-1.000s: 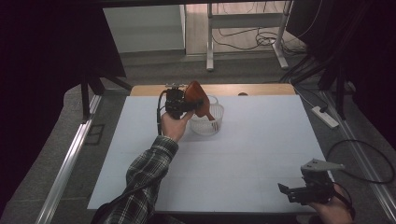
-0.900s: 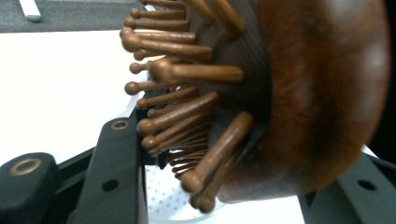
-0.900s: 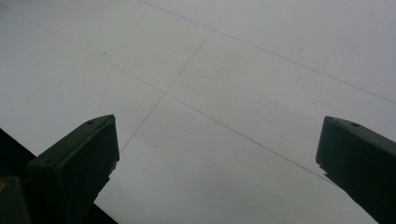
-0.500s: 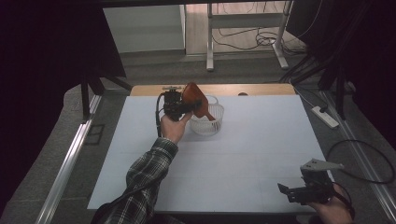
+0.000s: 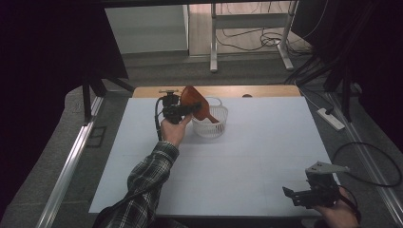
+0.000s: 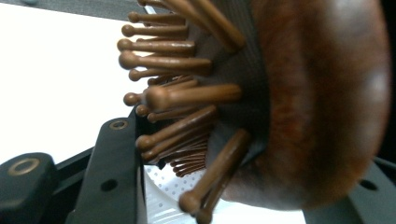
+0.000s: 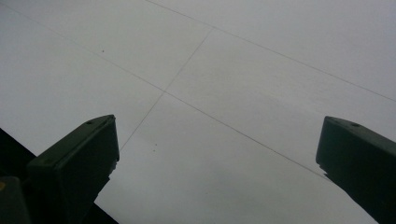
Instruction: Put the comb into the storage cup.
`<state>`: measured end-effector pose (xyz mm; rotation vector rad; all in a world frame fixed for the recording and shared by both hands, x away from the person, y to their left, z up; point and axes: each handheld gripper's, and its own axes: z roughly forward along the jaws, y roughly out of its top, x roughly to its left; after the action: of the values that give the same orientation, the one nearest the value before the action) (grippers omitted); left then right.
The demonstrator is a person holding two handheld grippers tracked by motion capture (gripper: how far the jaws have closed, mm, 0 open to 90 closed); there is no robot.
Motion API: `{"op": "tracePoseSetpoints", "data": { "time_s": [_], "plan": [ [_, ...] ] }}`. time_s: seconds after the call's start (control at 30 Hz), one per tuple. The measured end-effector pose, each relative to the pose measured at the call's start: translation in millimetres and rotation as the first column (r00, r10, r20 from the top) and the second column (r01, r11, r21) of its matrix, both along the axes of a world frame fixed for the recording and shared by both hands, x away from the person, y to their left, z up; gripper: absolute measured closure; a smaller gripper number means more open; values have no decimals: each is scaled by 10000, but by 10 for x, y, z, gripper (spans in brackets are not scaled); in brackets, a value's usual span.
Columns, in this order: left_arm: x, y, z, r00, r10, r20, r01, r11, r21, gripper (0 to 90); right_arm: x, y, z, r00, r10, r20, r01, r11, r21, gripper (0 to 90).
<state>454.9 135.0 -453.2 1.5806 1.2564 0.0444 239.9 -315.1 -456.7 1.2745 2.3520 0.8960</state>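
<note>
White table point(image 5: 266, 156), grey floor point(image 5: 57, 156), black curtains point(image 5: 52, 42), metal desk legs point(image 5: 214, 42), floor cables point(image 5: 252, 42).

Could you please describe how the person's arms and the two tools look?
The left tool is black, with a black cable looping below it. The left arm wears a dark plaid sleeve. The right tool is black too, with a grey three-cornered plate on top. Its jaws are blocky and black, with small screw holes.

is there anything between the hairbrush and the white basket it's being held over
Nothing visible. The left gripper is shut on the wooden hairbrush, whose handle end already dips inside the rim of the white basket. The right gripper sits open at the near right of the table, far from it.
</note>
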Motion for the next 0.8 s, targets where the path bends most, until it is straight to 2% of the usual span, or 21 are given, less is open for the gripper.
{"op": "tracePoseSetpoints", "data": {
  "time_s": [0.47, 0.73, 0.8],
  "plan": [
    [18, 106, -114, 9995, 160, -283, -177, 9980, -604, 497, 4, 5, -4, 10000, 6, -38, -7, 10000, -50, 0],
    [21, 113, -131, 9991, 266, -345, -285, 9981, -541, 470, 6, 7, -5, 10000, 3, -55, -3, 10000, -75, 0],
    [21, 113, -127, 9991, 271, -331, -285, 9988, -410, 460, 6, 6, -5, 10000, -4, -57, 3, 10000, -74, 0]
  ]
}}
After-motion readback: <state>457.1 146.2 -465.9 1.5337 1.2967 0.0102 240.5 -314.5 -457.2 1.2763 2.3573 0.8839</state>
